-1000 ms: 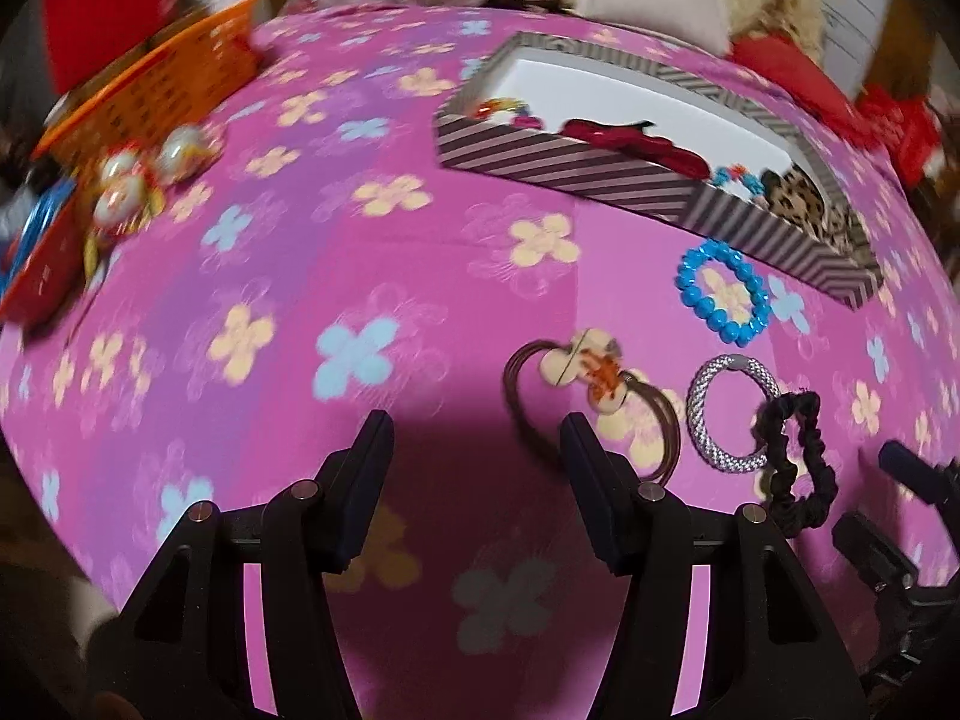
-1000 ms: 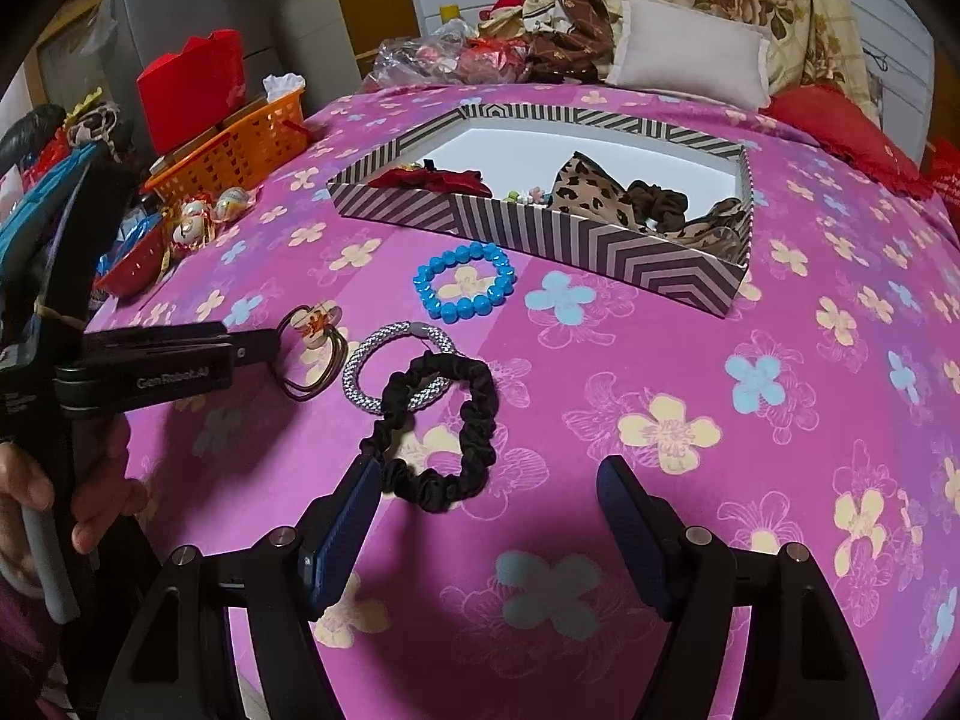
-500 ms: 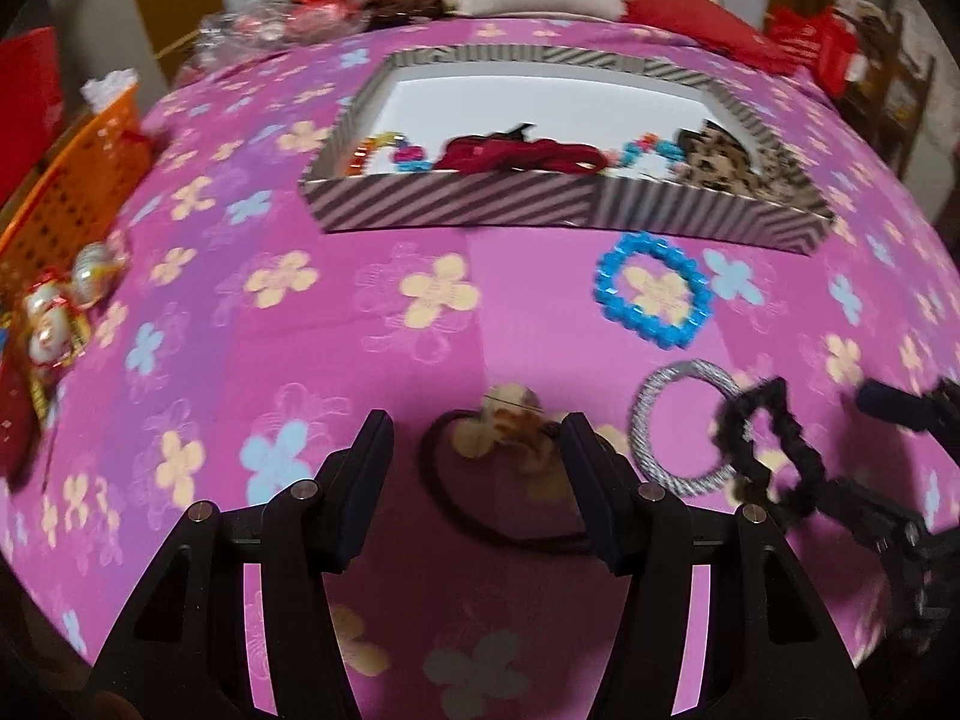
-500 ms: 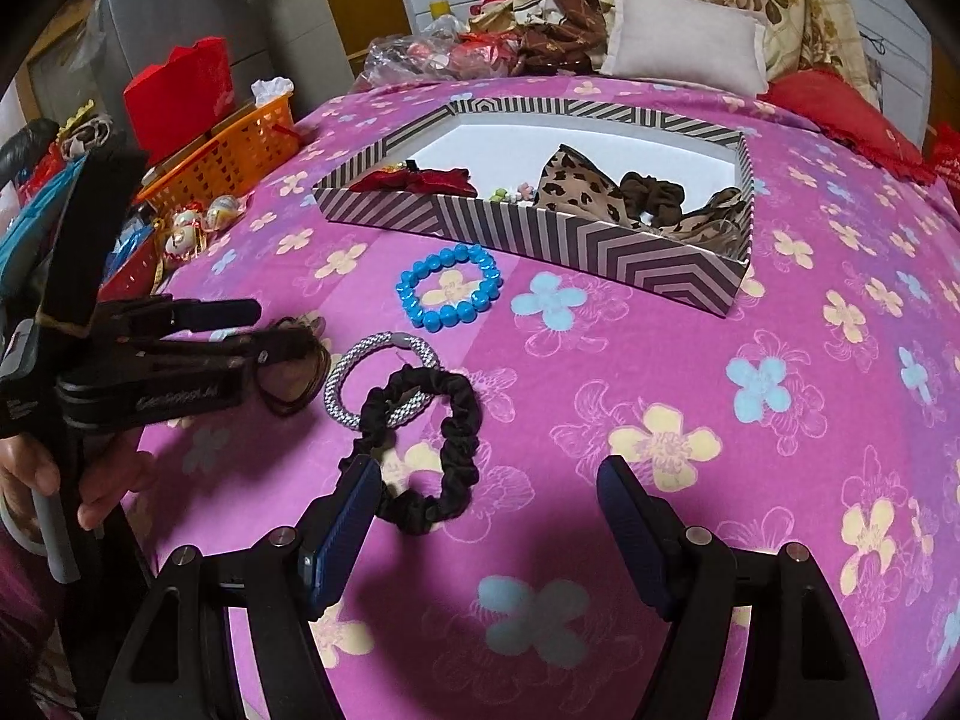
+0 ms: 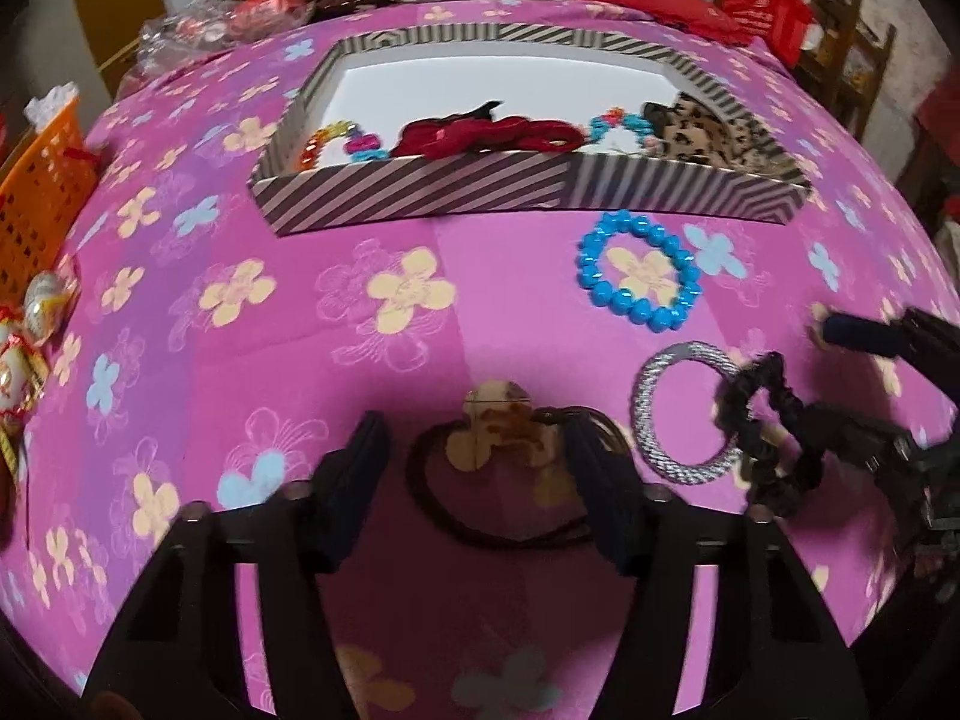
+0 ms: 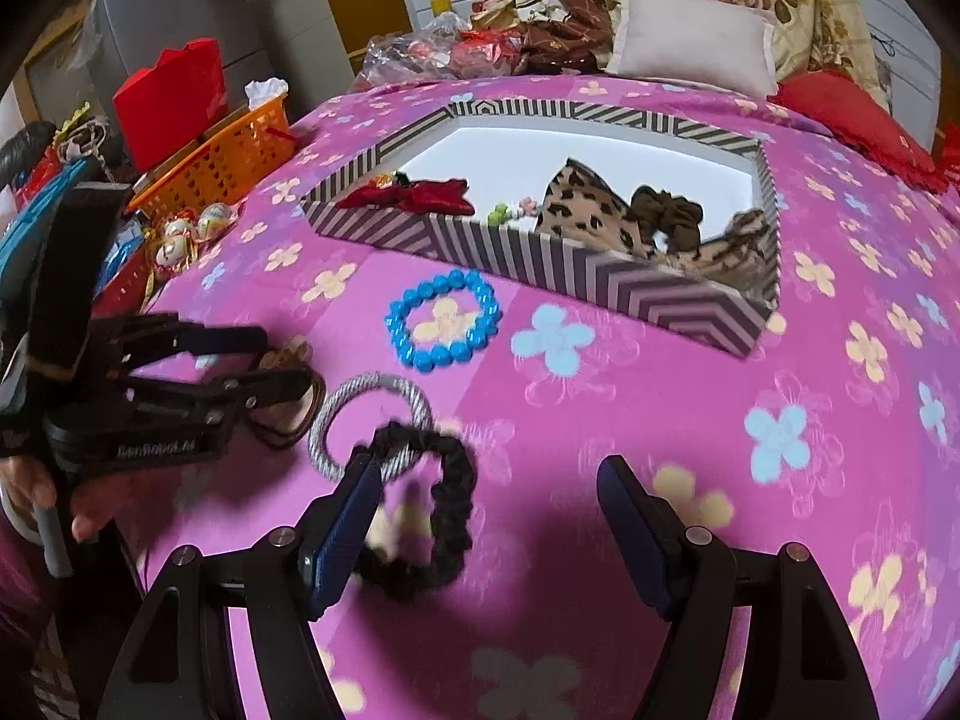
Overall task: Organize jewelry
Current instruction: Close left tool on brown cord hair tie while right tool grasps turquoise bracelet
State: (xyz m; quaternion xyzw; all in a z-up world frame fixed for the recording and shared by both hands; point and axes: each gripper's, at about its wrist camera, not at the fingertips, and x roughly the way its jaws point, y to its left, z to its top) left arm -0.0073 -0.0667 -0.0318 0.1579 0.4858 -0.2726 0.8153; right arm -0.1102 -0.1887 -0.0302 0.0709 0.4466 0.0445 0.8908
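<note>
A brown hair tie with a small charm (image 5: 498, 450) lies on the pink cloth between the fingers of my open left gripper (image 5: 480, 450), which straddles it; it also shows in the right wrist view (image 6: 288, 402). A silver ring bracelet (image 5: 678, 414) (image 6: 366, 414), a black scrunchie (image 5: 768, 438) (image 6: 438, 510) and a blue bead bracelet (image 5: 639, 279) (image 6: 441, 318) lie to its right. My open right gripper (image 6: 489, 534) hovers low over the scrunchie, whose left part lies against the left finger. The striped box (image 5: 420, 186) (image 6: 600, 276) holds several hair pieces.
An orange basket (image 6: 222, 156) and small ornaments (image 5: 36, 312) stand at the left edge. A red box (image 6: 171, 96) is behind the basket. Pillows (image 6: 690, 48) and clutter lie at the back. The left gripper's body (image 6: 150, 414) sits left of the right gripper.
My left gripper has moved forward and lower, so the brown hair tie now lies between its fingers. My right gripper has come down closer to the black scrunchie.
</note>
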